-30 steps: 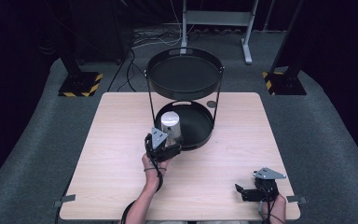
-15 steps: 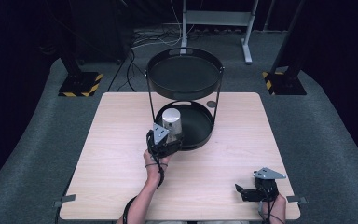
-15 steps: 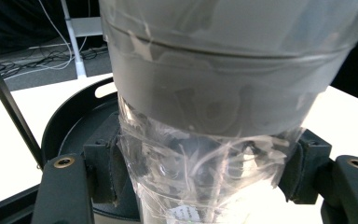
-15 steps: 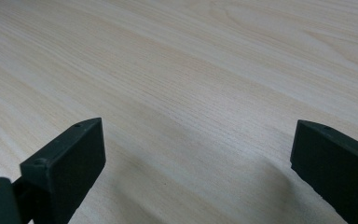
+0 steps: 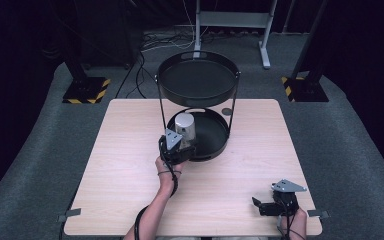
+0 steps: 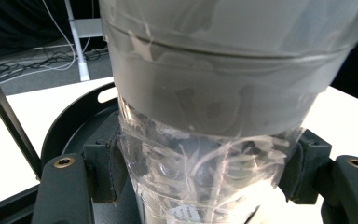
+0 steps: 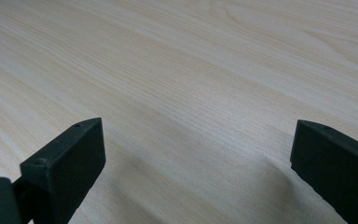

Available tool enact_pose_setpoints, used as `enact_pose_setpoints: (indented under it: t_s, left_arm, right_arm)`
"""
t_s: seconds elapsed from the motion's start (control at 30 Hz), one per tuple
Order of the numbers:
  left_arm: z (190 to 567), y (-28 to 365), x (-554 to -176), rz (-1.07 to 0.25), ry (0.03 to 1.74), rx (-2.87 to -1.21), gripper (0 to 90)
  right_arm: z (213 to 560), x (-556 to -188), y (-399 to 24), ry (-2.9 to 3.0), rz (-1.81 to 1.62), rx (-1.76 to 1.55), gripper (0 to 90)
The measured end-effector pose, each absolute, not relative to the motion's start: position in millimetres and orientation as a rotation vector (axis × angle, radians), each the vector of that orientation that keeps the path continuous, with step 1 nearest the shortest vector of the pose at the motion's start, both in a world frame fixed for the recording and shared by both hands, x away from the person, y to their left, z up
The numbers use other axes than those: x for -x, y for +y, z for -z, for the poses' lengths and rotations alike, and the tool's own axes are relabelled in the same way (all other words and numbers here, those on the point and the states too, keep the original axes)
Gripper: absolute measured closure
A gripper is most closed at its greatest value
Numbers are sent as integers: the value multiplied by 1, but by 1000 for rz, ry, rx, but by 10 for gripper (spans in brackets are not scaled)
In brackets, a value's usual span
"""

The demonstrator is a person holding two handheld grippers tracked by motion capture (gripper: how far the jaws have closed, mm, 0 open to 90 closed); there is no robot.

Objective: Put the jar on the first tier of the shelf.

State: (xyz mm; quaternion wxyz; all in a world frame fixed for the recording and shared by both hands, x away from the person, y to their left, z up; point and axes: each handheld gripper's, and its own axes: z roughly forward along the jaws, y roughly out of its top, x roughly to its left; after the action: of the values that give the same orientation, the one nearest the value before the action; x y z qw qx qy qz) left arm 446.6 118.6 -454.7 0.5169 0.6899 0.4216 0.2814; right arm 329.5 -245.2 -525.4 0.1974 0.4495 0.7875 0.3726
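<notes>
Where the high view blurs it, left gripper (image 6: 200,177) clamped on taped jar (image 6: 214,93); right gripper (image 7: 196,154) agape.

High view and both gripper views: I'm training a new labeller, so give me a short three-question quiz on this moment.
1. True or false: the right gripper holds the canister.
2. What does the left gripper clamp?
3. The canister is over which tray: A) upper tray B) lower tray?

Key: 1 false, its jaws stand open over the table. 2 the plastic-wrapped canister. 3 B.
</notes>
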Motion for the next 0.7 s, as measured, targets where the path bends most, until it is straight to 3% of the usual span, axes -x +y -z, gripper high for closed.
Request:
enact_pose_setpoints:
  t_s: [0.7]
  left_arm:
    - [463,111,-468,-688,1040,-1653,301]
  right_arm:
    - [525,-329,-245,2205,-1042,-1256,26]
